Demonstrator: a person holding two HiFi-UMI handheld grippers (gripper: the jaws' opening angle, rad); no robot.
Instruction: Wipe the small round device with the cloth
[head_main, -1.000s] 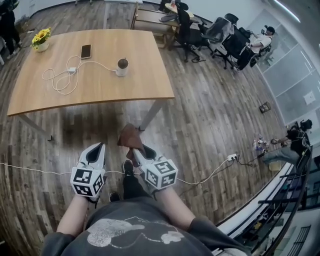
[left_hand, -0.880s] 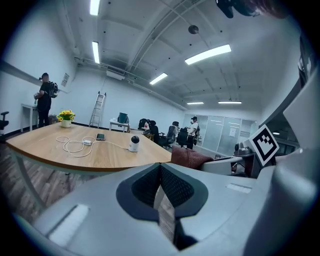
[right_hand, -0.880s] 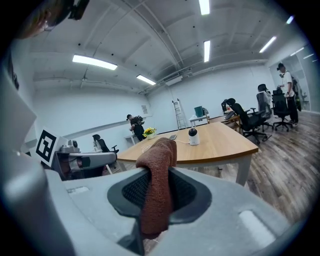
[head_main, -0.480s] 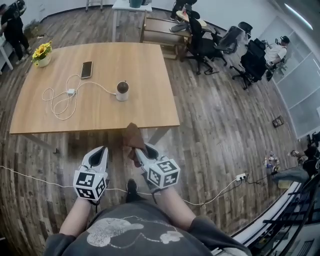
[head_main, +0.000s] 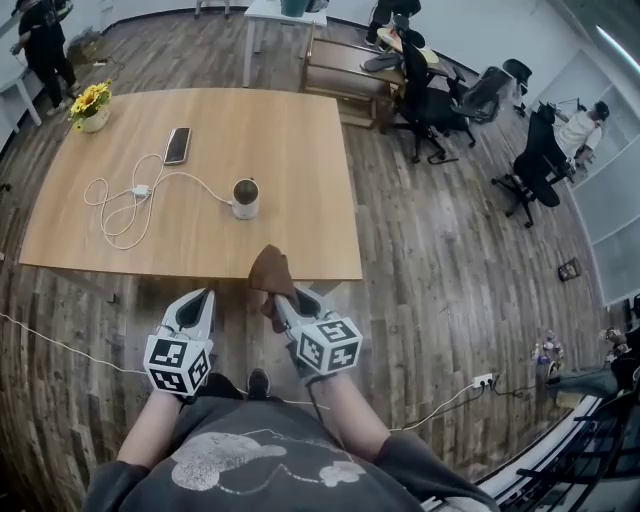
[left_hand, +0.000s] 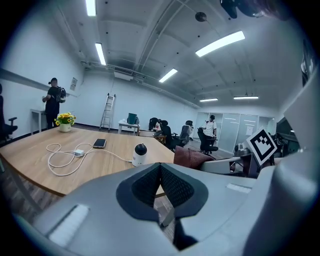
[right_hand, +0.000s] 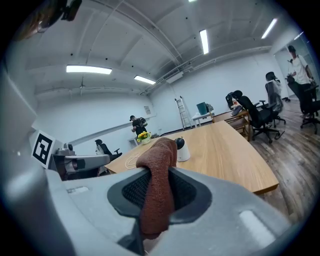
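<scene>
Two fingers of the right gripper (right_hand: 158, 186) pinch the brown cloth (right_hand: 161, 165), which flops over their tips. The left gripper (left_hand: 160, 175) has its fingers pressed together on nothing. Both hover just off the counter's (head_main: 300, 150) near edge. The small round device (head_main: 245, 197) stands on it, at the end of a white cable (head_main: 120, 185), apart from the cloth.

Bright, even indoor light; strong fisheye bending in all 3 views.
The ceiling strip lights (left_hand: 220, 44) glare white at the upper right of the left gripper view. In the head view the table (head_main: 300, 180) casts a soft shadow below its near edge. Both gripper views go black at the corners, and the cloth (right_hand: 159, 185) reads sharp.
</scene>
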